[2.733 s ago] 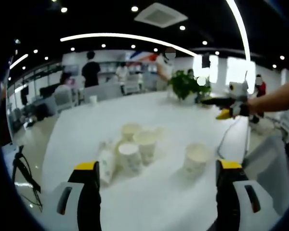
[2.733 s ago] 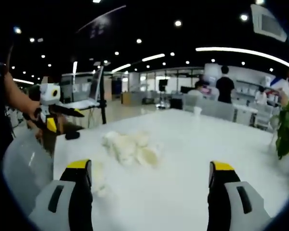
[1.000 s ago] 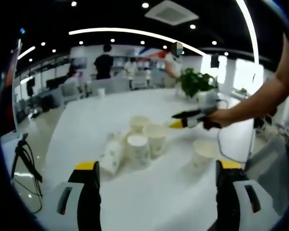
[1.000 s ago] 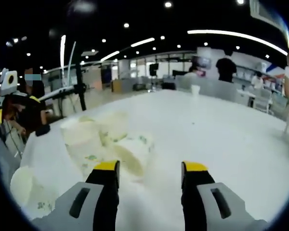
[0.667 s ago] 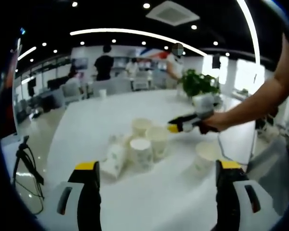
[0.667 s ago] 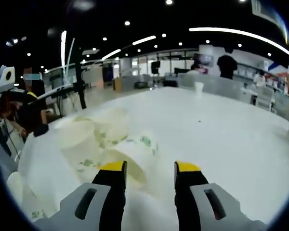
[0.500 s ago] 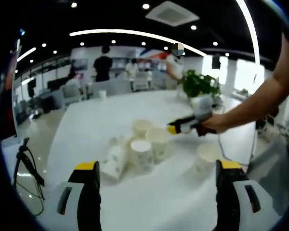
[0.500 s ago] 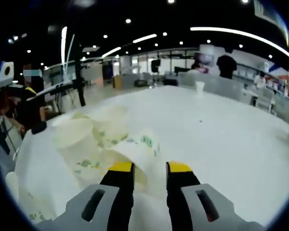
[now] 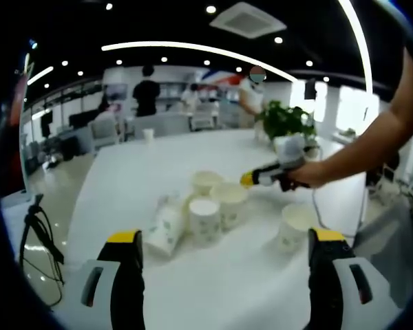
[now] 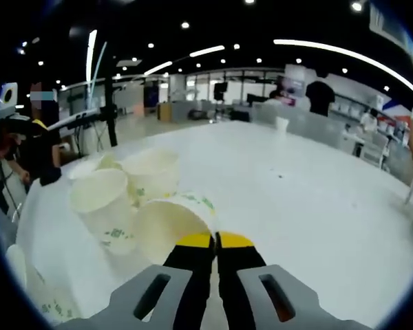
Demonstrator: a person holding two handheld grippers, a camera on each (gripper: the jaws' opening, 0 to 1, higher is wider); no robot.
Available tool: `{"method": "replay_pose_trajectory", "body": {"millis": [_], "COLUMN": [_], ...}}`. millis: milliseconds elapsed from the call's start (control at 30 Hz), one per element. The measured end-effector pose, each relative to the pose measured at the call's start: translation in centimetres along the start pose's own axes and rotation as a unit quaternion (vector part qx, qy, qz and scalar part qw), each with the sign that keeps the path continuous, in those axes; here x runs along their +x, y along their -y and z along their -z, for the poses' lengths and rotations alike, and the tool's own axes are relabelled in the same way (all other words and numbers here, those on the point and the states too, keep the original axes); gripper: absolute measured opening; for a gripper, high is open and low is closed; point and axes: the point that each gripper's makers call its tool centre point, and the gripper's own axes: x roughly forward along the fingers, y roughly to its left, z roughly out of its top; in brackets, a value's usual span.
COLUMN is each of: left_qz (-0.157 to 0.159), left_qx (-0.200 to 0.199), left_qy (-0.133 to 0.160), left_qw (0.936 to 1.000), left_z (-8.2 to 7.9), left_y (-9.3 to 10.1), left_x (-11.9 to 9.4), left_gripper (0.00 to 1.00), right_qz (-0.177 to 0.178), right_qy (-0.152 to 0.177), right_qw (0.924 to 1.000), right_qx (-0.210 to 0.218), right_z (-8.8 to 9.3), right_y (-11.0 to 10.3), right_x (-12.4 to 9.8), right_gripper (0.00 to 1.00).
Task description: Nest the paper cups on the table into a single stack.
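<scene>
Right gripper point(image 10: 215, 242) now pinching cup rim point(image 10: 166, 227).

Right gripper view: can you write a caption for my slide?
Right gripper pinches a paper cup's rim beside two others.

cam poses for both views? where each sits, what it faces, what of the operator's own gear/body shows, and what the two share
Left gripper view: rides the left gripper, jaws wide apart, facing across the white table at the paper cups; the person's forearm and right gripper enter from the right.
Right gripper view: rides the right gripper, low and close, jaws pinched on the rim of a tilted cup.
Shared: the cup cluster, table, right gripper.
</scene>
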Motion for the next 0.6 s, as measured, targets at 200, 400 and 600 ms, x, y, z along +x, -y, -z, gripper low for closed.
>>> {"method": "replay_pose_trajectory", "body": {"millis": [200,400,600], "left_qz": [0.004,0.006,0.007], "left_qx": [0.0,0.001,0.0], "left_qy": [0.003,0.006,0.008], "left_qw": [1.0,1.0,0.9999], "left_z": [-0.4,-0.6,-0.7], "left_y": [0.2,0.3,0.4], "left_x": [0.3,0.4,0.5], "left_gripper": [0.98,0.98,0.97], "right_qz": [0.003,0.009,0.012], "right_qy": [0.002,-0.011,-0.021], "right_qw": [1.0,0.9999,0.9997], "right_qx": [-0.009,-0.004,-0.004], "right_z": [-0.7,-0.7,-1.2], "right_y": [0.5,1.2,1.9], "right_x": [-0.2,-0.7,-1.3], "right_gripper": [0.0,0.0,0.0]}}
